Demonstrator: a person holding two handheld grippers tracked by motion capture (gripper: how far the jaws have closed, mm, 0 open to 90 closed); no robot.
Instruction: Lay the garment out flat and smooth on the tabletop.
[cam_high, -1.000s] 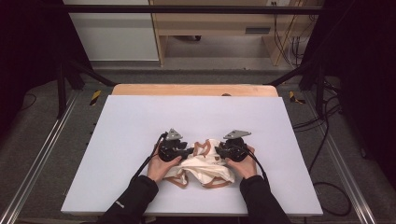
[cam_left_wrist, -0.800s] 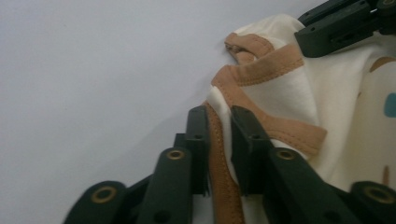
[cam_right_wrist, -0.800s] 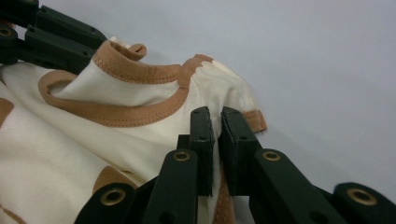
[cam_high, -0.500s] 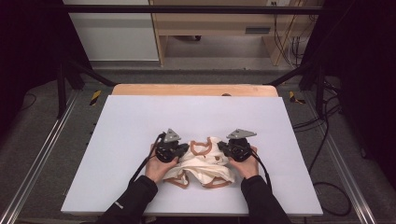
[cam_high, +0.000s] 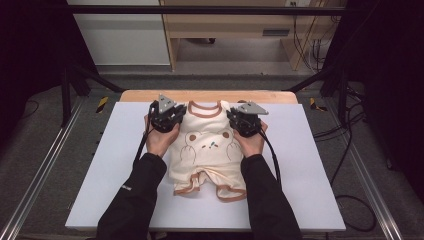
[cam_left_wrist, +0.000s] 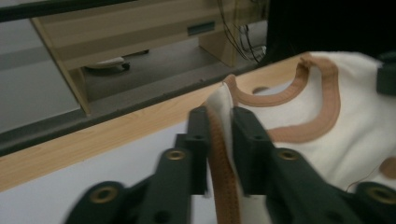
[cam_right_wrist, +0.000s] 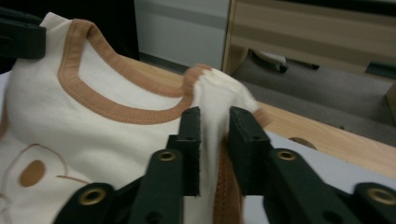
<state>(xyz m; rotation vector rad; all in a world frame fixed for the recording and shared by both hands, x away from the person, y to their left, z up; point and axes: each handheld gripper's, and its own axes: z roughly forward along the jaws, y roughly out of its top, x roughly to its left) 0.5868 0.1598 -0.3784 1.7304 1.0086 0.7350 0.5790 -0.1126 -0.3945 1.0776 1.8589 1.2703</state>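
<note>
Left claw (cam_high: 176, 111) and right claw (cam_high: 235, 116) each pinch a shoulder of cream baby romper (cam_high: 207, 150), held up above white counter (cam_high: 310, 165); jaws just eased wider.

Both hands are lifting up and moving toward the far side of the bench (cam_high: 310, 165). The baby romper (cam_high: 207, 150) is no longer a crumpled heap; it is hanging open between the left tool (cam_high: 172, 112) and the right tool (cam_high: 239, 119). Each tool's jaws have just been opening a little, with a shoulder between them.
</note>
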